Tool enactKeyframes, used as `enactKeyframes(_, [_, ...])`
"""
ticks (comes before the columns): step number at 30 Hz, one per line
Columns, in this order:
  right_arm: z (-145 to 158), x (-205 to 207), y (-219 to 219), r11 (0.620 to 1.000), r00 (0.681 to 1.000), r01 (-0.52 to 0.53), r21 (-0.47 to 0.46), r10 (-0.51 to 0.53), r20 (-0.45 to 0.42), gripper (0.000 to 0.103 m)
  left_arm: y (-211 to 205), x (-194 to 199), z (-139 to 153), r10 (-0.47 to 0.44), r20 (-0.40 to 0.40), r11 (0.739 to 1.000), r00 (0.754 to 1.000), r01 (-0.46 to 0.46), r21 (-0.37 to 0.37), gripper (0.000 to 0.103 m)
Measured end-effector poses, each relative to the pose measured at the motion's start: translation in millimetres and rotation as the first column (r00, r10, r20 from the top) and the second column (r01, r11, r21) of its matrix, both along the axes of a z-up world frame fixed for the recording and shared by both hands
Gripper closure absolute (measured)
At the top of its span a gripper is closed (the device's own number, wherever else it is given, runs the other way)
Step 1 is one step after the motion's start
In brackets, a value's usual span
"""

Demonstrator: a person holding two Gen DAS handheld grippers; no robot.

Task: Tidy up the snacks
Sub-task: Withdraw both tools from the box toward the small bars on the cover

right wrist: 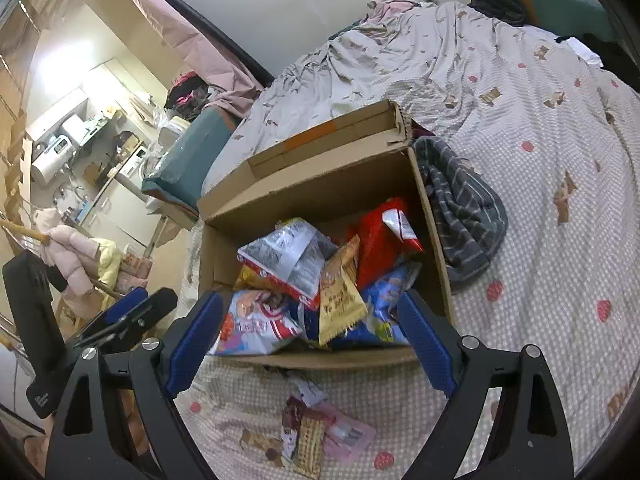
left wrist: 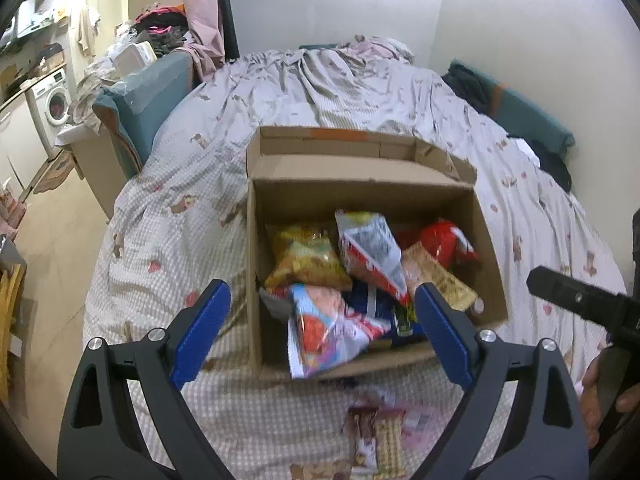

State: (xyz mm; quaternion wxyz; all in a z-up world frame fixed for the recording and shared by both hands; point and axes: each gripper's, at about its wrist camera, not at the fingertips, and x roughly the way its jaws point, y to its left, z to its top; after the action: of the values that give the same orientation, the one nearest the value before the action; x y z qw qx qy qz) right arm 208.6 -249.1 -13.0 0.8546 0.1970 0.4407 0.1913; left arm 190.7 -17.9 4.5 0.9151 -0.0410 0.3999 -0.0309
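Note:
An open cardboard box [left wrist: 486, 240] [right wrist: 224, 248] sits on the bed, holding several snack bags: a yellow bag [left wrist: 304, 260], a silver-and-red bag [left wrist: 372, 252] [right wrist: 288, 260], a red bag [left wrist: 444, 240] [right wrist: 380, 240], a blue-pink bag [left wrist: 324, 324] [right wrist: 256, 320] leaning over the front rim. A few small snack bars [left wrist: 376, 440] [right wrist: 308, 436] lie on the bedspread in front of the box. My left gripper [left wrist: 322, 332] is open and empty above the box's front. My right gripper [right wrist: 312, 336] is open and empty there too.
The bed [left wrist: 180, 240] has a checked bear-print cover. A striped grey cloth [right wrist: 460, 208] lies right of the box. Teal cushions [left wrist: 148, 96] and clothes sit at the bed's edges. The floor and a washing machine [left wrist: 52, 104] are at left.

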Motion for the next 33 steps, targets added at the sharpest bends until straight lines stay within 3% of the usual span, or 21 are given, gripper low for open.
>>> enactKeyframes(21, [-25.1, -51.6, -1.0, 0.999, 0.993, -0.033, -0.023, 0.03, -0.117, 0.012, 5.5, -50.5, -18.0, 0.04, -0.086, 0.999, 0.995, -0.04, 0.0, 0.012])
enactKeyframes(33, [-68.9, -44.5, -11.8, 0.999, 0.955, 0.018, 0.028, -0.009, -0.296, 0.012, 14.7, -47.1, -38.2, 0.1, -0.174, 0.995, 0.98, -0.103, -0.008, 0.012])
